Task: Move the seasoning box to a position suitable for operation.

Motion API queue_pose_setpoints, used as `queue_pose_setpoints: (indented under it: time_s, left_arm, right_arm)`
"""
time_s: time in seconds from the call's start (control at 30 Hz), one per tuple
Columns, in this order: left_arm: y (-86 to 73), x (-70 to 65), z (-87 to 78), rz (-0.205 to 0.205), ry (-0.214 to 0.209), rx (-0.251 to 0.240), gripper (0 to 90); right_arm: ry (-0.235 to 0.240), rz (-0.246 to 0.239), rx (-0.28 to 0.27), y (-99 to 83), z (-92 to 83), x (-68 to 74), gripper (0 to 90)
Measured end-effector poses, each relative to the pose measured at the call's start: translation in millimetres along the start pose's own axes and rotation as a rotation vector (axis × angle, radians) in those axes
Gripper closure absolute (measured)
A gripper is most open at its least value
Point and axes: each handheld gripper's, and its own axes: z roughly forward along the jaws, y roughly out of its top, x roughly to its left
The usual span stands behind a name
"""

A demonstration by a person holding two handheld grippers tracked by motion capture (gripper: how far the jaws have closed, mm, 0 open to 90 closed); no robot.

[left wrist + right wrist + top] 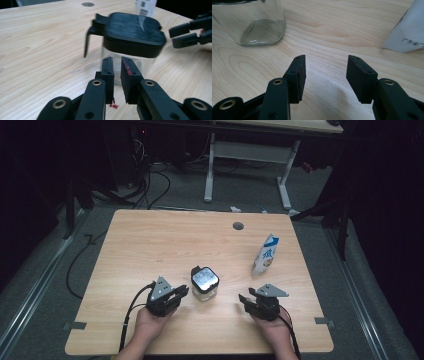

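From the high view, we see a square glass jar [204, 283] with a black lid [205, 278] standing upright near the middle of the bench [150, 240], a little toward our edge. Our left hand-held gripper [181, 293] sits at about eight o'clock of the jar, its tips just beside the glass; our right hand-held gripper [245, 299] lies at about four o'clock, apart from it. A blue-and-white carton [265, 253] stands at roughly two o'clock of the jar, well apart.

In the left gripper view, the jar [130, 63] is right ahead of the left hand-held gripper [117, 61], whose jaws stand with only a narrow slit between them and nothing in it. The lid [132, 31] carries a thin flip tab [88, 43] hanging down at nine o'clock. We judge the glass hard, slick and breakable, heavy for its size even when empty; the lid looks like light plastic that may lift off, so we would not carry by it or by the tab.

In the right gripper view, the right hand-held gripper [325, 68] is parted wide over bare wood, holding nothing. The clear jar wall [259, 23] shows at eleven o'clock, the carton [409, 30] at two o'clock. We would grip across two flat opposite walls below the lid, squarely, not on the rounded corners, where pads could slide.
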Motion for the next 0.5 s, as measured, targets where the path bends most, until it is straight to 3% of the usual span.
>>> queue_pose_setpoints:
  time_s: [0.27, 0.5]
  left_arm:
    - [-0.6, 10.7, -3.0, -0.042, 0.022, -0.033, 76.4]
    - [4.5, 9.5, 3.0, 0.003, 0.034, -0.018, 71.2]
  right_arm:
    - [0.008, 0.009, 0.003, 0.3, 0.3, -0.6, 50.8]
    - [0.011, 0.005, -0.003, 0.5, 0.2, -1.7, 50.8]
